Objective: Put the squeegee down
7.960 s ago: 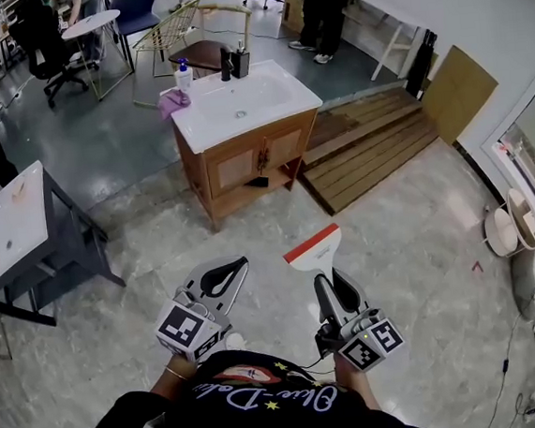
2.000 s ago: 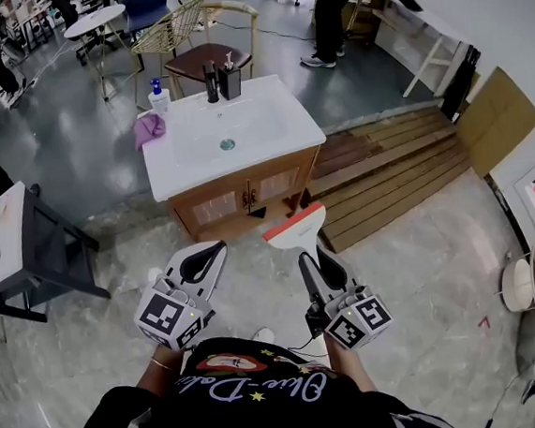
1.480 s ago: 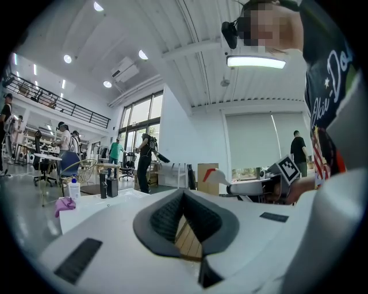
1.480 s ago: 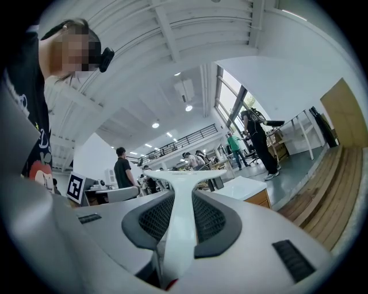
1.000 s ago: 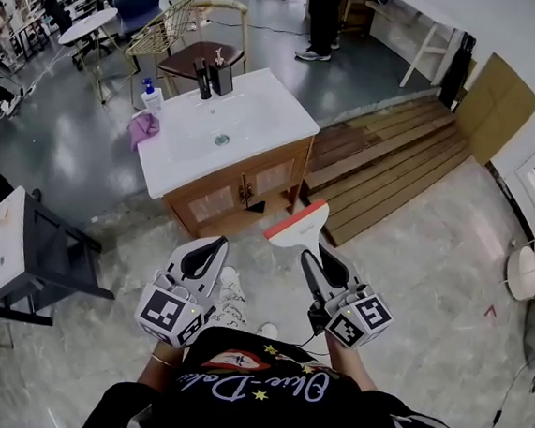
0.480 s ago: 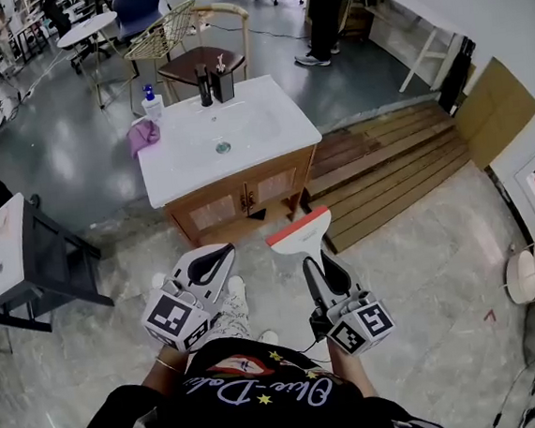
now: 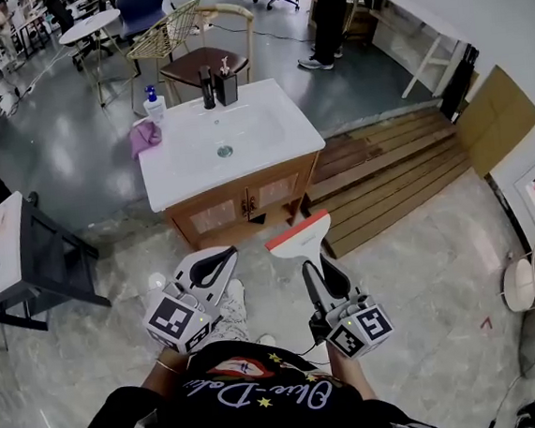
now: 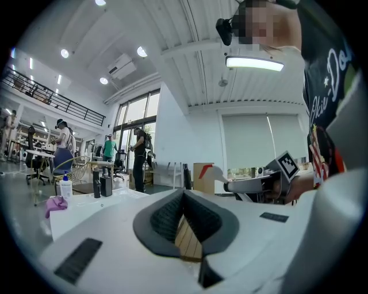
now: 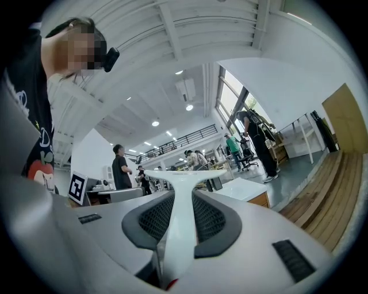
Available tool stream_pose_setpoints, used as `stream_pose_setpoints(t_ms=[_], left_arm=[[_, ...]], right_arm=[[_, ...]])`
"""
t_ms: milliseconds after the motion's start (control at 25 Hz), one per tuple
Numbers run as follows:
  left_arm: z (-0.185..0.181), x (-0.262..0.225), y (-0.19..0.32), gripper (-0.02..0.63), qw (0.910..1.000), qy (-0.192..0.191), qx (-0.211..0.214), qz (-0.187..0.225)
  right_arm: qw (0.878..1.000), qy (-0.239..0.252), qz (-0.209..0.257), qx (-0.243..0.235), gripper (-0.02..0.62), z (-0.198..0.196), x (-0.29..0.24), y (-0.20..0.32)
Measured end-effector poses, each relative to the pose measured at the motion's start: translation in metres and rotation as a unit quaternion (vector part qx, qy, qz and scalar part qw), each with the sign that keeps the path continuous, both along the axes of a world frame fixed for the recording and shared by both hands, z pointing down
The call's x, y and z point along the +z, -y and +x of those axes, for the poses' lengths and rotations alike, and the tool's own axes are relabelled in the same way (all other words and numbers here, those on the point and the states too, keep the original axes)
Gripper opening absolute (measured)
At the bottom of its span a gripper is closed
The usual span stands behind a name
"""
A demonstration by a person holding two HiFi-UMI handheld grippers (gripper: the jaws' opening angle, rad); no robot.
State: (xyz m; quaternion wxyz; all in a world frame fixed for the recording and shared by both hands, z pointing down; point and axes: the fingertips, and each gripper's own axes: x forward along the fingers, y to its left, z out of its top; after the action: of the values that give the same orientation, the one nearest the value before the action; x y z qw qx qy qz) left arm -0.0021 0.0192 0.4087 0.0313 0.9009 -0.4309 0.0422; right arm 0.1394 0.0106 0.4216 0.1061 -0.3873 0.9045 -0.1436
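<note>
The desk (image 7: 289, 148) stands ahead, well apart. Jaws of the right gripper (image 7: 317, 268) clamp the squeegee (image 7: 300, 235); the left gripper (image 7: 217, 258) has its jaws closed, empty. Advise laying it flat beside the basin (image 7: 245, 126).

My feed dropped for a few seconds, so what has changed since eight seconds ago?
The person has walked closer to the sink cabinet, which now sits nearer both grippers in the head view. Nothing was grasped or released. The right gripper still clamps the white squeegee by its handle, blade forward; the left gripper stays empty.
</note>
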Motion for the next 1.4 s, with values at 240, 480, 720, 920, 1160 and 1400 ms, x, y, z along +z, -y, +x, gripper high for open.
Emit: stream_pose_setpoints(t_ms=[240, 480, 720, 920, 1160, 1400], left_arm=[[-0.005, -0.001, 0.004, -0.003, 1.0, -0.001, -0.006, 0.001], [-0.008, -0.002, 0.01, -0.002, 0.9999, -0.001, -0.012, 0.0], [-0.007, 0.001, 0.016, -0.003, 0.9999, -0.002, -0.013, -0.002], [-0.007, 0.0, 0.024, -0.002, 0.9999, -0.004, -0.014, 0.001], [-0.005, 0.003, 0.035, -0.002, 0.9999, 0.001, -0.013, -0.004], [-0.001, 0.001, 0.046, -0.002, 0.9999, 0.003, -0.01, -0.004]], right_arm=[[1.0, -0.002, 0.001, -0.007, 0.108, -0.006, -0.002, 0.007], [1.0, -0.004, 0.0, -0.011, 0.109, -0.007, -0.003, 0.014], [1.0, -0.006, 0.0, -0.014, 0.107, -0.008, -0.002, 0.021], [1.0, -0.006, -0.002, -0.013, 0.107, -0.007, -0.001, 0.028], [1.0, -0.003, -0.005, -0.012, 0.108, -0.005, 0.001, 0.039], [1.0, -0.002, -0.007, -0.01, 0.109, -0.001, 0.001, 0.05]])
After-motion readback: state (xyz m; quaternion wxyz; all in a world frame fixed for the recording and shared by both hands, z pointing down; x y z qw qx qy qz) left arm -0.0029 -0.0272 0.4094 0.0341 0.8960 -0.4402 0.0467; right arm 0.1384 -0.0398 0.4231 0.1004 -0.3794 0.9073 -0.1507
